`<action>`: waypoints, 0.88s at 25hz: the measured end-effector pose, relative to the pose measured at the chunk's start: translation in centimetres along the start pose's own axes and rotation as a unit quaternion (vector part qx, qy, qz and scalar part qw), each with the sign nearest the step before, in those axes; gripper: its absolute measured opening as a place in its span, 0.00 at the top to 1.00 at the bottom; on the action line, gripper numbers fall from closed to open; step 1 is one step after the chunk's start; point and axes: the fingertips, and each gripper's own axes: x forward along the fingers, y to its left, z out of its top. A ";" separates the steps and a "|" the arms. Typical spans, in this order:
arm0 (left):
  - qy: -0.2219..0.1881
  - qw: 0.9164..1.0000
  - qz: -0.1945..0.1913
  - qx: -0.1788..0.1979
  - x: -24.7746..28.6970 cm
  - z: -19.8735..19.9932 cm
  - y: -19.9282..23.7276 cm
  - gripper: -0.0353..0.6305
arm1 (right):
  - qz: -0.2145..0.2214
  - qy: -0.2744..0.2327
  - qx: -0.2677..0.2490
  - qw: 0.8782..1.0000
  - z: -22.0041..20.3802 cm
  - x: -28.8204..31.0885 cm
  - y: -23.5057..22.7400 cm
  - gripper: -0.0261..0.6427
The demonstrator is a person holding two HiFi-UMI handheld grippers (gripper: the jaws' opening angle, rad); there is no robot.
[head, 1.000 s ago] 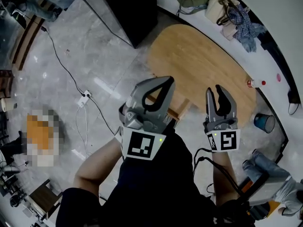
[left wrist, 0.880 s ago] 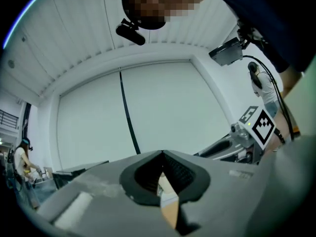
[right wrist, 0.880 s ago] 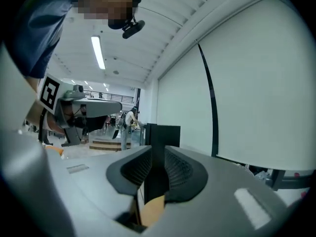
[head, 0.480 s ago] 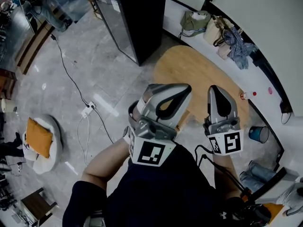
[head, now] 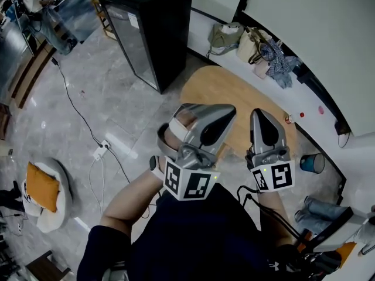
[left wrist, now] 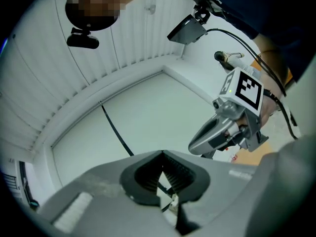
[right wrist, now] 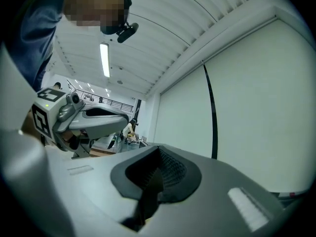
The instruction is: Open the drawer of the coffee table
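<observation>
In the head view the oval worktop of light wood (head: 234, 89), which is the coffee table of the task, stands on the grey stone floor (head: 88, 98) in front of the person, near a tall black cabinet (head: 155, 28). Both tools are held above its near edge and touch nothing. The left tool (head: 228, 113) has its jaws together and empty, and the right tool (head: 262, 119), just beside it, is the same. The drawer cannot be made out here, because the tools and the person's arms cover the near side of the worktop. The left gripper view looks at a pale wall and ceiling. Its jaws meet with nothing between them, and only a thin piece of the wood is visible low at the right, below the other tool. The right gripper view also shows closed, empty jaws in front of a white wall, with the left tool at its side. So the step in hand seems to be the approach, and the drawer is not yet touched. To do it well, one tool should probably come down and point at the drawer front, and its jaws should part before they reach it. They should then close on the handle or the front edge, and the pull should go straight outward, level, so that the drawer does not jam or the light table slide.
</observation>
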 end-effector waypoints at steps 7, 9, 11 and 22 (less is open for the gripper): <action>-0.002 1.000 -0.014 -0.002 0.5 -0.4 -0.1 0.94 | -0.015 0.003 -0.010 1.000 0.4 -0.1 0.1 0.96; -0.002 1.000 -0.017 0.003 0.7 -0.4 -0.3 0.94 | -0.016 0.006 -0.010 1.000 0.2 -0.1 0.0 0.96; -0.001 1.000 -0.020 0.008 0.8 -0.6 -0.3 0.94 | -0.015 0.009 -0.009 1.000 0.1 -0.1 0.1 0.96; 0.000 1.000 -0.025 0.016 1.0 -1.1 -0.5 0.94 | -0.008 0.012 -0.010 1.000 -0.3 0.4 0.1 0.96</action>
